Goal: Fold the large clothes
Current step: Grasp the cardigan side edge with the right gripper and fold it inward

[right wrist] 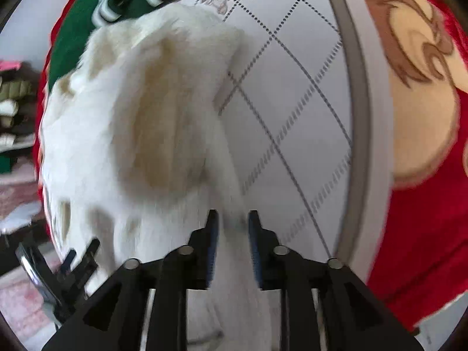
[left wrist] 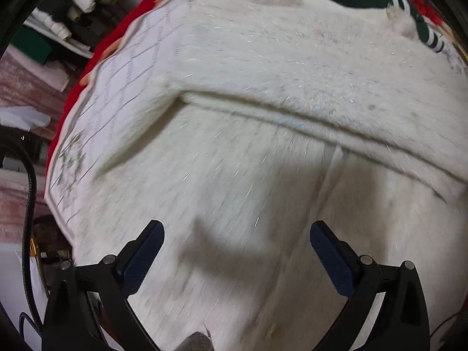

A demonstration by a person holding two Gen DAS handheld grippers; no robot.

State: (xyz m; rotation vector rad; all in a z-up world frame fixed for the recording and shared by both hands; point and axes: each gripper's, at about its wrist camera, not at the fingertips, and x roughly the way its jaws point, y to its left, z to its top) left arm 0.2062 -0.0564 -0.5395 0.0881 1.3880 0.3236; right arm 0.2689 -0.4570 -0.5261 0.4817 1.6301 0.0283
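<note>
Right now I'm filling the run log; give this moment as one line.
left gripper: jaws wide, empty | right gripper: jaws narrow, white fluffy garment edge between them | green garment: beyond

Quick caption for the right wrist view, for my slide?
Right gripper straddling the edge of a fluffy white garment spread on a diamond-patterned sheet.

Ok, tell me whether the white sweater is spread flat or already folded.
Partly folded: the white sweater has one layer doubled over across its middle, ending in a thick edge, with more of it flat below.
</note>
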